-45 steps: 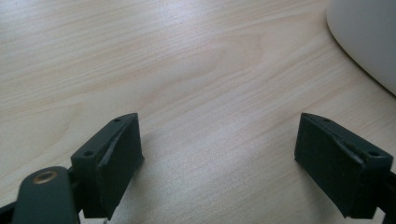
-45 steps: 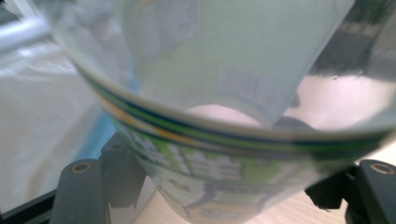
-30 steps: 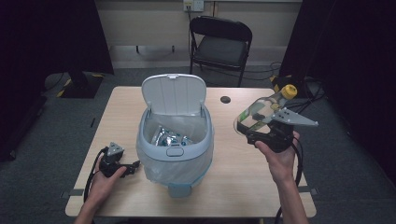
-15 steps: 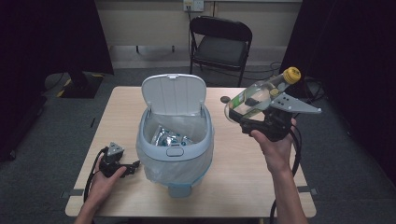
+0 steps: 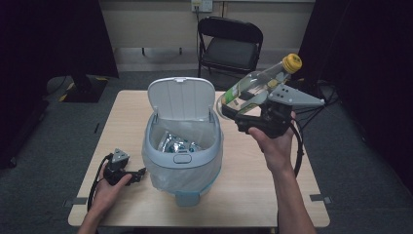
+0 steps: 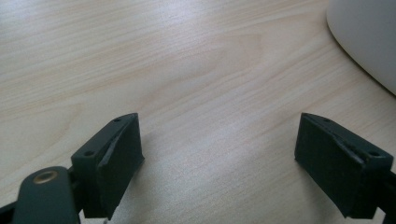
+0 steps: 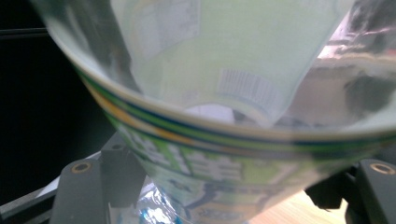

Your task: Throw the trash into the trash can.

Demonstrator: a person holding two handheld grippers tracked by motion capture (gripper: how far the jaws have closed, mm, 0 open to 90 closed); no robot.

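Right gripper [image 5: 246, 113] clamps a clear plastic bottle [image 5: 253, 90] with a yellow cap [image 5: 292, 63], held tilted in open air just right of the bin's [image 5: 181, 158] raised lid [image 5: 182, 100]. Left gripper [image 5: 139, 174] rests spread and empty on the table [image 5: 253, 195] near the bin's left wall, with bare wood between its jaws.
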